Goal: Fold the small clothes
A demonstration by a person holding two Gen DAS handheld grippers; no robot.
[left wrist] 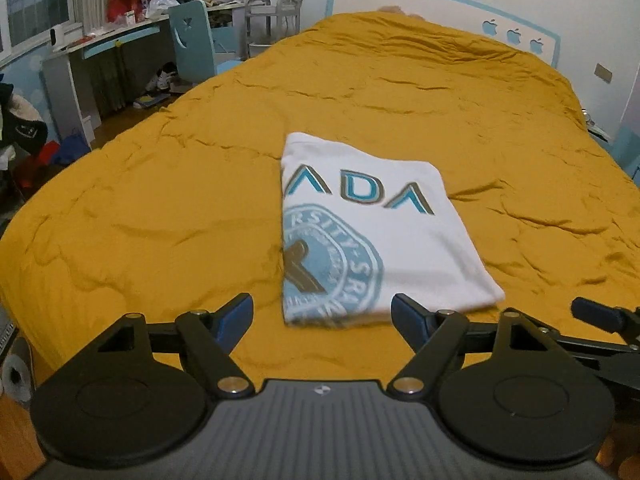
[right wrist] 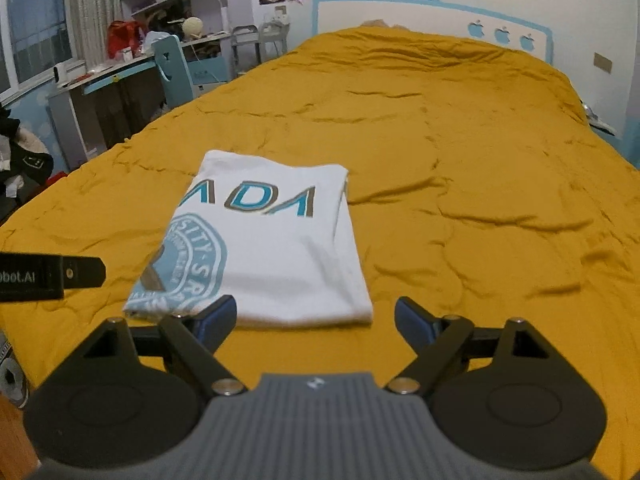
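Lying folded on the bedspread (left wrist: 160,208), the T-shirt (left wrist: 368,232) sits just beyond both wide-open, empty grippers (left wrist: 322,314) (right wrist: 316,316).

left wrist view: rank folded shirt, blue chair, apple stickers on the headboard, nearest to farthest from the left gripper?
From the left gripper, jaws open and empty:
1. folded white shirt, just ahead on the yellow bedspread, slightly right.
2. blue chair, beyond the bed's left edge, by the desk.
3. apple stickers, on the headboard at the far right end.
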